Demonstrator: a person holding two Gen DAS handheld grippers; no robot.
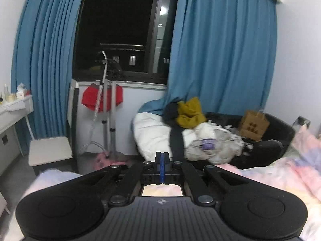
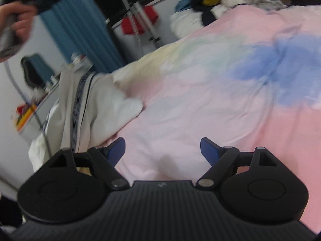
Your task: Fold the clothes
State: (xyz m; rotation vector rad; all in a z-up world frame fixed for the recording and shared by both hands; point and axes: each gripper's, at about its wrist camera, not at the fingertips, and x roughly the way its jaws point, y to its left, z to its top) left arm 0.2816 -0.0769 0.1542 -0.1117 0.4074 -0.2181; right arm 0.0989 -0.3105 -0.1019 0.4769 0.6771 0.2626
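Note:
My left gripper (image 1: 162,160) is shut, its blue pads pressed together; nothing shows between them in the left wrist view. It is raised and points across the room at the window. In the right wrist view a pale beige garment with a dark patterned stripe (image 2: 80,104) hangs down from the upper left, where a hand (image 2: 18,20) holds the other gripper. Its lower part rests on the pastel pink and blue duvet (image 2: 220,92). My right gripper (image 2: 162,150) is open and empty, just above the duvet, right of the garment.
A heap of clothes and bedding (image 1: 192,132) with a mustard garment (image 1: 189,112) and a cardboard box (image 1: 253,124) lies at the bed's far end. A garment steamer stand (image 1: 106,108), a white stool (image 1: 50,150), a white desk (image 1: 12,108) and blue curtains (image 1: 220,50) line the wall.

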